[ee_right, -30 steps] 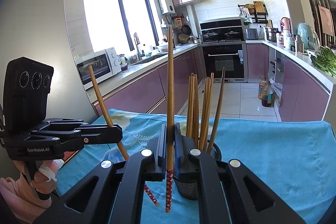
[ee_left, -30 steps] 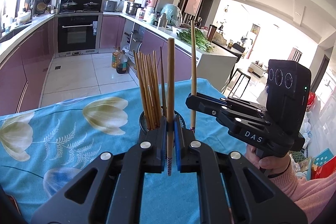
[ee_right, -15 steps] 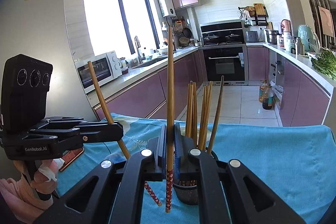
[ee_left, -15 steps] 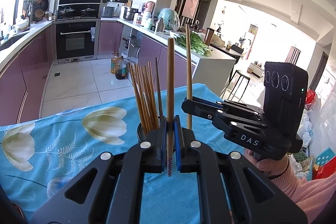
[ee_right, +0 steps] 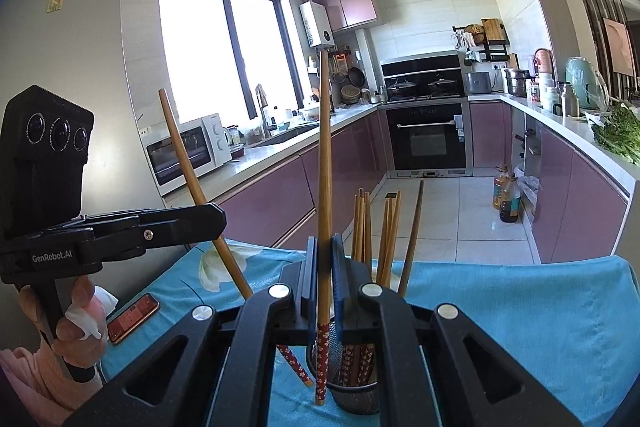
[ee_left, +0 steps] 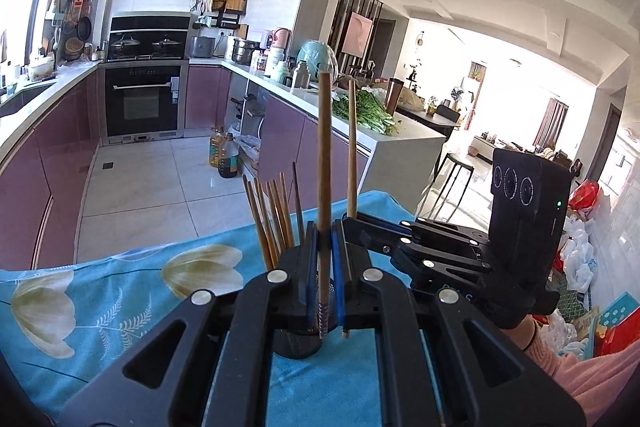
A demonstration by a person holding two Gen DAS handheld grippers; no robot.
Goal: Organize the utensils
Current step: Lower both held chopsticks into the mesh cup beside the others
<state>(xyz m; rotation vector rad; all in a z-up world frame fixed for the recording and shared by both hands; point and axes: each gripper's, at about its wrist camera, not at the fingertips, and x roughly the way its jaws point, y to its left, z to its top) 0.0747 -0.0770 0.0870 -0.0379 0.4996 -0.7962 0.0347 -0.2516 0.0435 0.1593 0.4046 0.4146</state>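
Note:
My left gripper [ee_left: 324, 247] is shut on an upright wooden chopstick [ee_left: 324, 155] with a patterned lower end. That end hangs just in front of the black mesh holder [ee_left: 298, 345], which has several chopsticks [ee_left: 272, 215] in it. My right gripper [ee_right: 325, 259] is shut on a second chopstick [ee_right: 325, 155], whose red patterned tip hangs by the left rim of the mesh holder [ee_right: 358, 397]. In the right wrist view the left gripper [ee_right: 216, 219] holds its chopstick [ee_right: 188, 163] tilted. The right gripper [ee_left: 352, 223] sits close beside the left one.
A blue flowered tablecloth [ee_left: 120, 307] covers the table. A phone [ee_right: 132, 317] lies on it near the person's left hand [ee_right: 76, 331]. Beyond the table's far edge are a tiled kitchen floor, purple cabinets and oil bottles [ee_left: 224, 155].
My left gripper has risen with its chopstick, so the holder and cloth sit lower in its view. The right gripper has barely moved. Both stay shut on their chopsticks.

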